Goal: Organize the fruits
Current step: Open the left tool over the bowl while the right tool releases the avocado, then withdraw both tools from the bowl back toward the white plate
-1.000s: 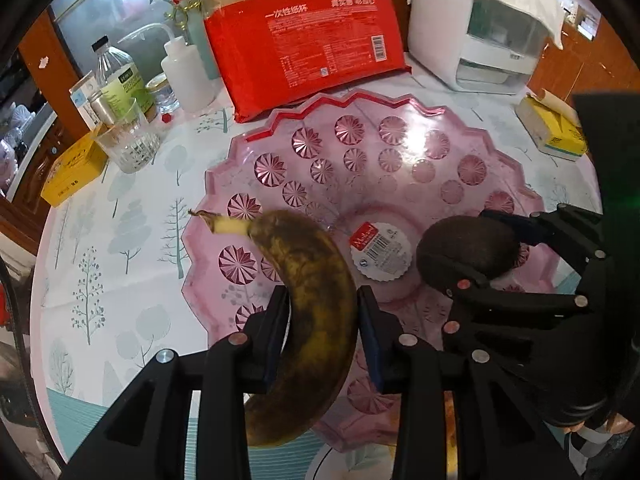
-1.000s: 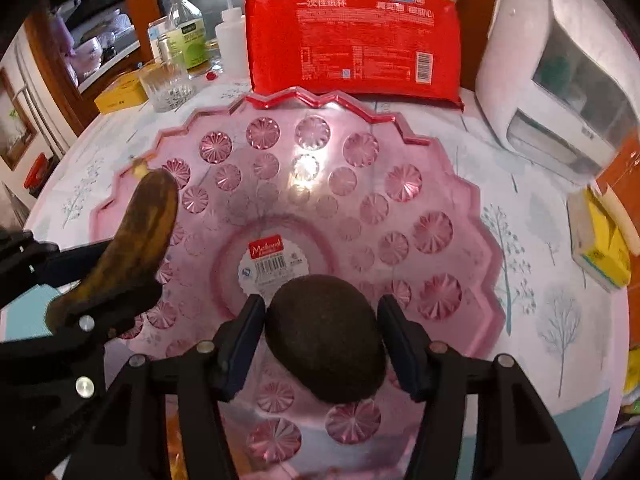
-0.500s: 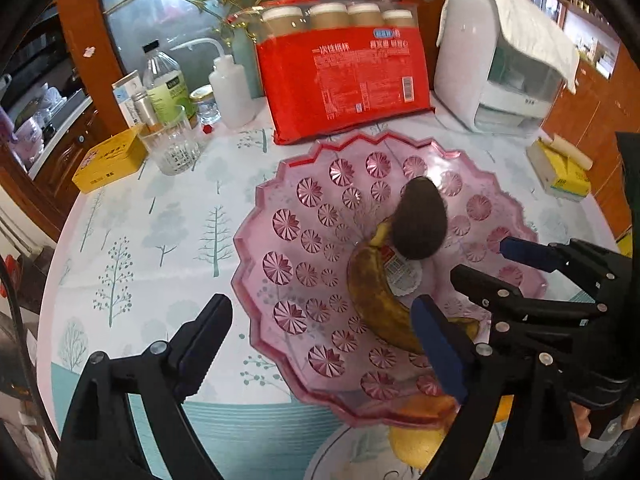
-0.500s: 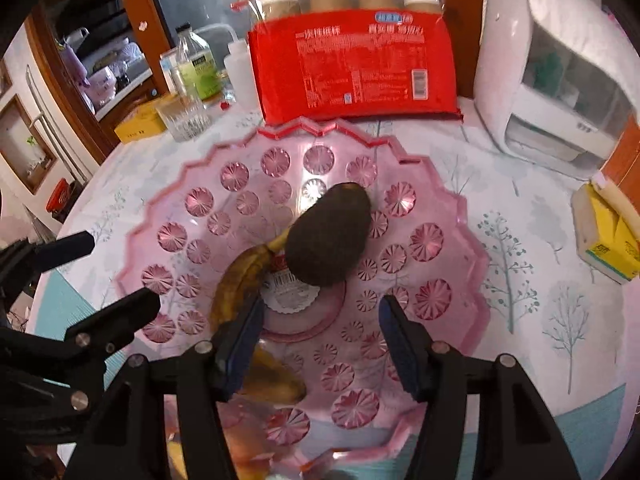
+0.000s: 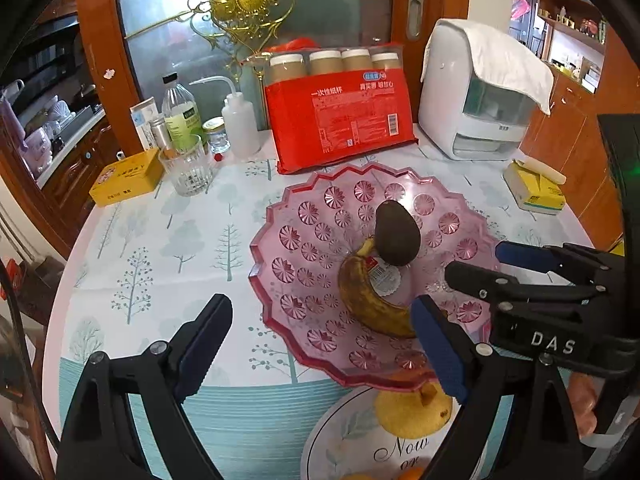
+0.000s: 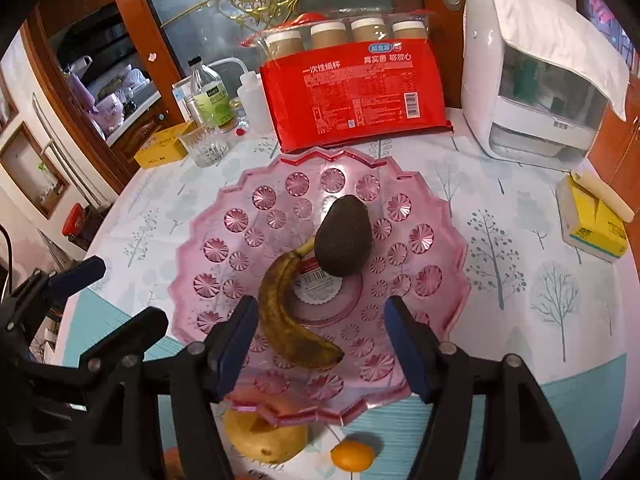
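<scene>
A pink scalloped fruit dish holds a spotted brown banana and a dark avocado that touch near the dish's middle. My left gripper is open and empty, above the dish's near-left rim. My right gripper is open and empty, above the dish's near edge; it also shows in the left wrist view. A yellow pear and a small orange lie on a white plate near me.
A red pack of paper cups stands behind the dish. A white appliance is at the back right. A glass, bottles and a yellow tin are at the back left. A yellow box lies at the right.
Both grippers opened, leaving the banana and the avocado in the dish, then drew back and up toward me. The pear and orange came into view.
</scene>
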`<state>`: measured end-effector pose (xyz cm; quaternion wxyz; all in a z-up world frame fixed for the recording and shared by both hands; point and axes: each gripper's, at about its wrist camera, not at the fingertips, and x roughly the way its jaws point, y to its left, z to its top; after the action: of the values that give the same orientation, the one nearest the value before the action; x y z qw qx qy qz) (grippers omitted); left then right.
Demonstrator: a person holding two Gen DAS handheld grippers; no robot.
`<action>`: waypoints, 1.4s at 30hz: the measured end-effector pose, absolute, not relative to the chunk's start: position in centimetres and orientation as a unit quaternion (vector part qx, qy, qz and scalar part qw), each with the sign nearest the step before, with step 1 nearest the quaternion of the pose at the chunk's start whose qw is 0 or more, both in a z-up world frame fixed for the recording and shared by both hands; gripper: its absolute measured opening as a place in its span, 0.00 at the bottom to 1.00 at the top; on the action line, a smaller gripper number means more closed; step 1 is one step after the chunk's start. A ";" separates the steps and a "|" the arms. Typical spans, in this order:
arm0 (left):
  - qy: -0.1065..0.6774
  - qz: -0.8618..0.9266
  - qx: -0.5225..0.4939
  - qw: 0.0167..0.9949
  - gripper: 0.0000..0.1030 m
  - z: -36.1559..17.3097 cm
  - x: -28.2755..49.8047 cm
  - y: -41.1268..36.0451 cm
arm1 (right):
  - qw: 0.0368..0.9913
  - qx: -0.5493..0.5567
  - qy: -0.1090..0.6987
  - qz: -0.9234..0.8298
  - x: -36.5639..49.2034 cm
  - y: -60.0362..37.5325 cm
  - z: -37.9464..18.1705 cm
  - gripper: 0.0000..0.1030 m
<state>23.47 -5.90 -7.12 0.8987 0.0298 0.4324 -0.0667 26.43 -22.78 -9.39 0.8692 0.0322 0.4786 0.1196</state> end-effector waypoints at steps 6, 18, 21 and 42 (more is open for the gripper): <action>0.429 -0.062 0.011 0.901 0.88 -6.2 22.1 -5.2 | 0.876 0.044 0.463 0.125 24.9 -23.2 -7.9 0.69; 0.396 -0.052 -0.008 0.917 0.88 -3.9 18.3 -3.7 | 0.891 0.037 0.437 0.117 21.1 -23.3 -5.7 0.69; 0.390 -0.055 -0.019 0.919 0.88 -3.1 17.3 -3.0 | 0.893 0.030 0.433 0.115 19.9 -23.1 -4.9 0.69; 0.397 -0.085 -0.016 0.914 0.88 0.3 9.5 1.6 | 0.911 0.032 0.404 0.075 9.1 -19.1 -0.4 0.72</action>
<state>9.52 1.57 0.31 0.9138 -0.0161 0.3969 -0.0849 9.11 -19.14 -0.44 0.9113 0.0315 0.4036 0.0752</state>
